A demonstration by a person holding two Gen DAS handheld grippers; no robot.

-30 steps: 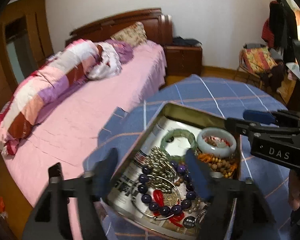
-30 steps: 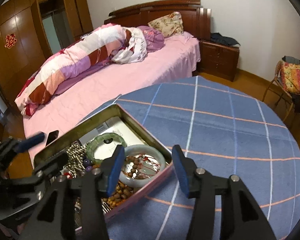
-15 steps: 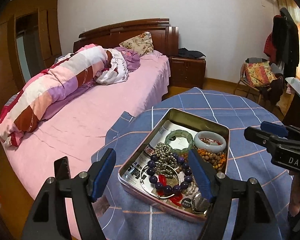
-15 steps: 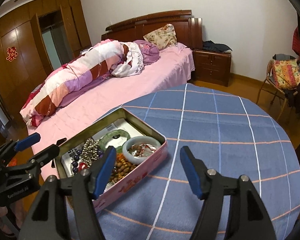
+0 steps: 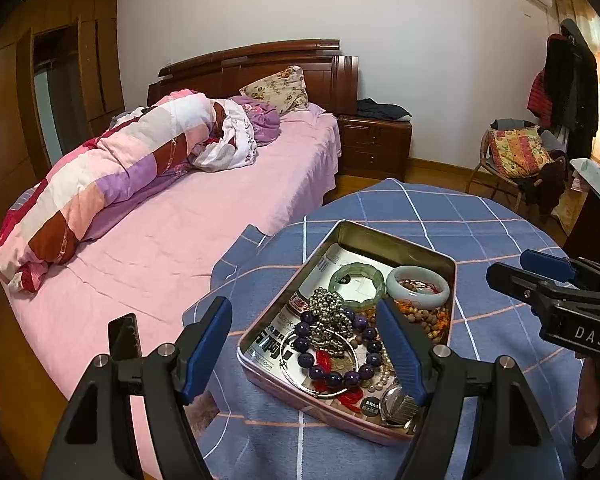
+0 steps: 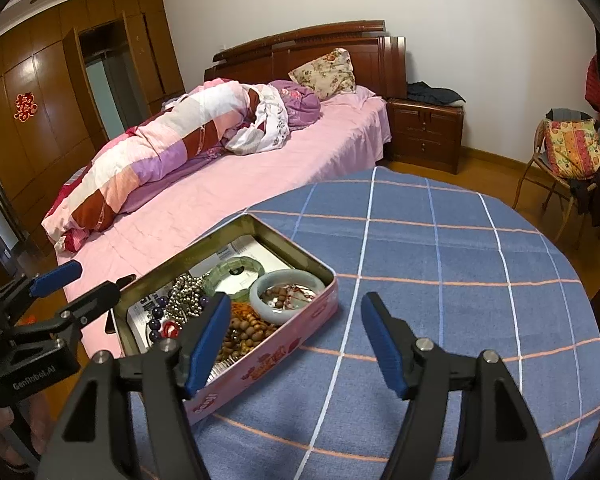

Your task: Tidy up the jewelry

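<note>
An open pink tin point(image 5: 392, 239) point(image 6: 284, 344) sits on the blue checked tablecloth point(image 6: 440, 264). It holds a pale jade bangle point(image 5: 417, 277) point(image 6: 286, 278), a green bangle point(image 5: 354, 272) point(image 6: 236, 266), a purple bead bracelet point(image 5: 336, 376), silver beads point(image 5: 330, 308), brown beads point(image 6: 244, 336) and a watch point(image 5: 398, 404). My left gripper point(image 5: 306, 344) is open and empty, raised above the tin's near left end. My right gripper point(image 6: 294, 340) is open and empty, above the tin's right side; it also shows in the left wrist view point(image 5: 540, 272).
A pink bed point(image 5: 188, 224) with a rolled quilt point(image 5: 112, 184) lies left of the table. A wooden nightstand point(image 6: 424, 136) and a chair with a cushion point(image 6: 572, 152) stand behind. A dark phone point(image 5: 124, 338) lies near the bed's edge.
Both grippers have pulled back and up from the tin, so it looks smaller and farther off. Both stay open and empty. The jewelry has not moved.
</note>
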